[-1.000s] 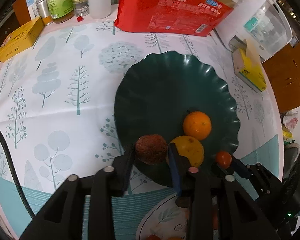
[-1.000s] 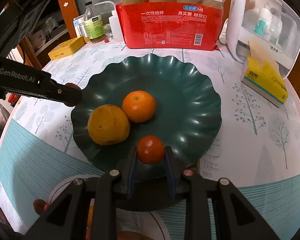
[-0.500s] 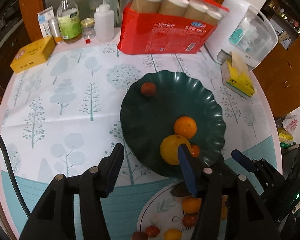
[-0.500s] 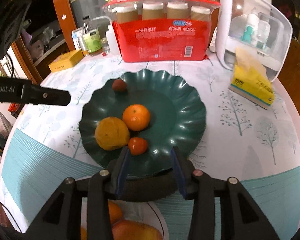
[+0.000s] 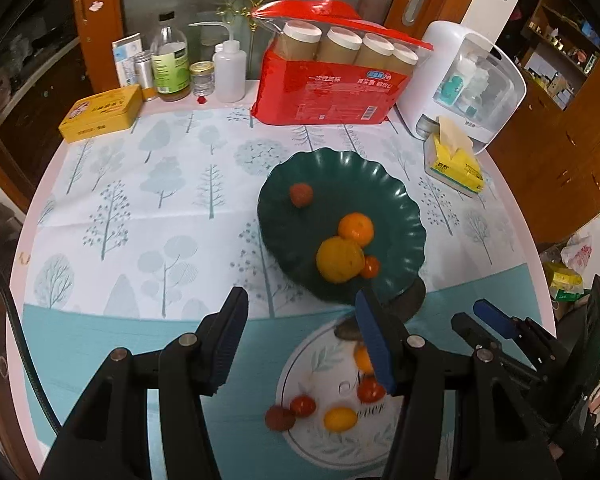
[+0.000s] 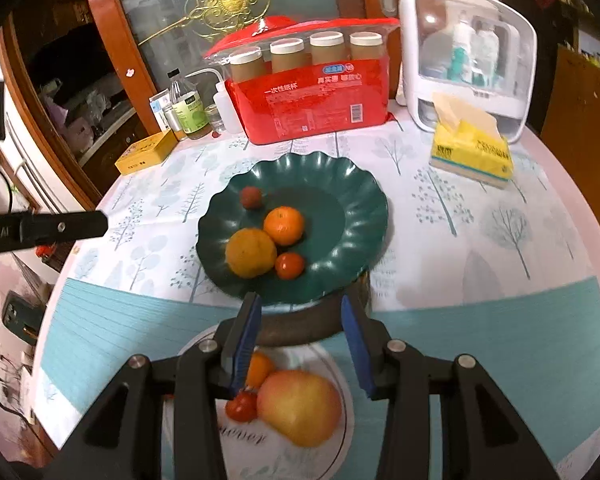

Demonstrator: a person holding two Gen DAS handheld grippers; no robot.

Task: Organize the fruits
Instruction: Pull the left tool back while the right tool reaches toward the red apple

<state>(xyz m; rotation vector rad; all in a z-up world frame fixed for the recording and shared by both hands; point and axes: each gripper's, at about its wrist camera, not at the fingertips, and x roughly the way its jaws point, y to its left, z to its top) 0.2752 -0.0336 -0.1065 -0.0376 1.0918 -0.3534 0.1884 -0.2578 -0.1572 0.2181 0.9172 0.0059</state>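
A dark green scalloped bowl (image 5: 396, 200) (image 6: 352, 200) holds a lychee (image 5: 301, 195) (image 6: 251, 197), an orange (image 5: 355, 229) (image 6: 284, 225), a yellow citrus (image 5: 339, 260) (image 6: 250, 253) and a cherry tomato (image 5: 370, 267) (image 6: 289, 265). A white plate (image 5: 320, 360) (image 6: 340, 432) in front holds small tomatoes (image 5: 302, 405), a lychee (image 5: 279, 418), a yellow fruit (image 5: 339, 418) and a large apple (image 6: 299, 406). My left gripper (image 5: 300, 340) is open and empty above the table's front. My right gripper (image 6: 298, 332) is open and empty above the white plate.
At the back stand a red pack of paper cups (image 5: 328, 88), a white cabinet box (image 5: 468, 88), a yellow tissue pack (image 5: 454, 164), a yellow tin (image 5: 100, 118) and several bottles (image 5: 172, 64). A tree-print cloth (image 5: 140, 200) covers the round table.
Both grippers let go of their fruits, the lychee and the cherry tomato, into the green bowl, opened and pulled back and up toward the white plate.
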